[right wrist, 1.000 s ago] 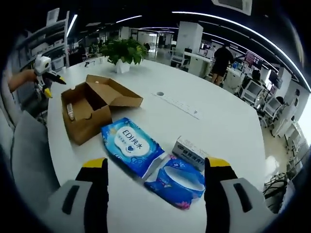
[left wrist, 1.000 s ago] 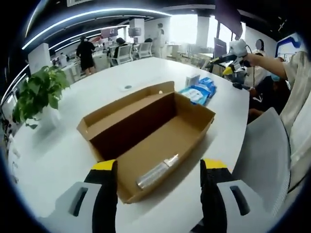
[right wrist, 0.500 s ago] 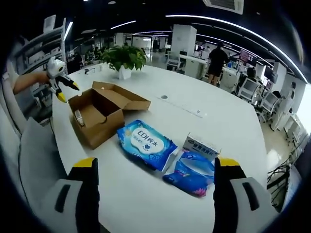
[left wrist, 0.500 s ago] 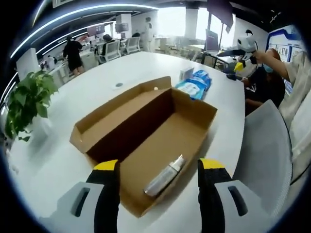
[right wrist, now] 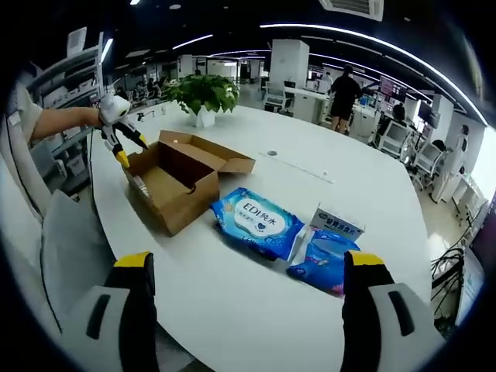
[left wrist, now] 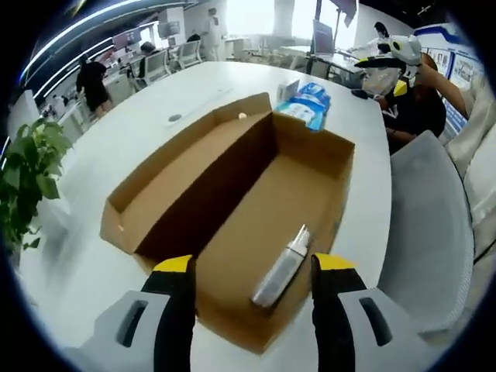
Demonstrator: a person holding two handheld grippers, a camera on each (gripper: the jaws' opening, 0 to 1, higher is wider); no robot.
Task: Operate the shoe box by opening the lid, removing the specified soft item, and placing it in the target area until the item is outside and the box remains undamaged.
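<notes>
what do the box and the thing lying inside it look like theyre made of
Shoe box: plain brown cardboard, matte, with folded flaps and raw cut edges. Item inside: seemingly a small silvery tube or bottle, glossy, with streaks of reflected light; metal, foil or plastic cannot be told.

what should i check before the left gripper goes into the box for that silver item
1. Lid open: ok, the shoe box has its flap folded back.
2. Item reachable: ok, the silver tube lies bare on the box floor.
3. Left gripper open: ok, jaws apart above the box's near end.
4. Right gripper free: ok, open and holding nothing.
5. Item soft: cannot tell.
6. Target area: cannot tell; wipes packs lie on the table.
</notes>
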